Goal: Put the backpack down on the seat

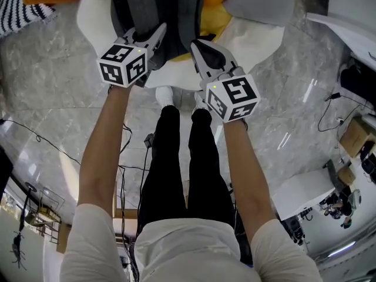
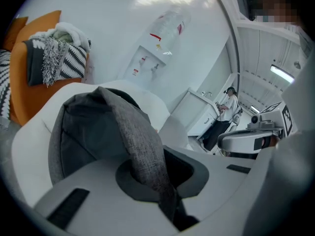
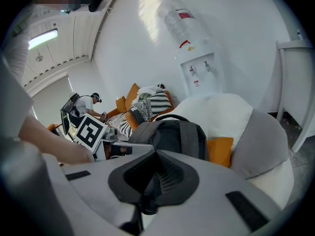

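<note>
Both grippers are closed tight. The left gripper (image 1: 154, 39) is clamped on the backpack's grey strap (image 2: 140, 146), and the right gripper (image 1: 198, 47) is pinched on a thin dark strap (image 3: 150, 191). The grey backpack (image 1: 158, 4) hangs between them, right over the white armchair (image 1: 252, 37). I can't tell if its bottom touches the seat. An orange cushion (image 1: 212, 16) and a grey cushion (image 1: 258, 2) sit behind it. Further back there's a water dispenser (image 3: 197, 68) by the wall.

seat (image 1: 252, 40): far part taken by backpack (image 1: 158, 10), orange cushion (image 1: 218, 10), grey cushion (image 1: 258, 2) at right; near right edge bare. floor (image 1: 53, 69) left and right: open.
</note>
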A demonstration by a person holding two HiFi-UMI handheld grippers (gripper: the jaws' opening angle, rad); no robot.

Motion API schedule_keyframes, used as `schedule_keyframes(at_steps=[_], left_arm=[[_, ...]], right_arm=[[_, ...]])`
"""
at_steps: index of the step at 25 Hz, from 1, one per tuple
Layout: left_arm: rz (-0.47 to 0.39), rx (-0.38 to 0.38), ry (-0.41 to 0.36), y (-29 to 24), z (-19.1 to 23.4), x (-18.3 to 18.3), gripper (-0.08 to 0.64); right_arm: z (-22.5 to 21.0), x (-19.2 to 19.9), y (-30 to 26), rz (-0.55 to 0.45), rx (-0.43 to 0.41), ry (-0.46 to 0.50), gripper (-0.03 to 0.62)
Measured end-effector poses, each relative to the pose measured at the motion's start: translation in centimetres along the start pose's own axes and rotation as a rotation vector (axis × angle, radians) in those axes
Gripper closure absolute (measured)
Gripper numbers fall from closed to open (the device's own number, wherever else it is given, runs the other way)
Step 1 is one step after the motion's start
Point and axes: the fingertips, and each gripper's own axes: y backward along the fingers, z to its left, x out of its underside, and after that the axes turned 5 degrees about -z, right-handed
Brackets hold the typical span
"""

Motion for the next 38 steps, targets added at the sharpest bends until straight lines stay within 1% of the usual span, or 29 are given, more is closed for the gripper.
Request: schedule_keyframes(at_steps=[8, 15, 18, 22, 27, 34, 38], left_arm=[[0.023, -0.024, 0.028, -0.6, 1.6, 1.6, 0.529], [0.046, -0.052, 0.044, -0.8, 2.5, 2.9, 0.528], [0.062, -0.068, 0.048, -0.9, 3.3, 3.8, 0.515], [0.068, -0.088, 0.068, -0.9, 4.4, 4.5, 0.476], [0.078, -0.117, 0.068, -0.8, 5.2, 4.9, 0.42], [0.074, -0.175, 0.085, -0.1, 6.3, 5.2, 0.298], [0.072, -0.182, 0.083, 0.8, 6.1, 5.2, 0.268]], right_arm=[[0.1, 1.6, -0.3, 0.005, 0.01, -0.037, 0.569], [-0.2, 2.7, -0.1, 0.018, 0.019, -0.04, 0.569], [-0.4, 3.3, -0.1, 0.021, 0.025, -0.041, 0.569], [-0.5, 4.0, 0.0, 0.029, 0.029, -0.046, 0.569], [-0.7, 4.7, 0.3, 0.037, 0.035, -0.049, 0.569], [-0.5, 4.9, 0.5, 0.042, 0.037, -0.05, 0.569], [-0.3, 4.8, 0.7, 0.046, 0.032, -0.041, 0.569]])
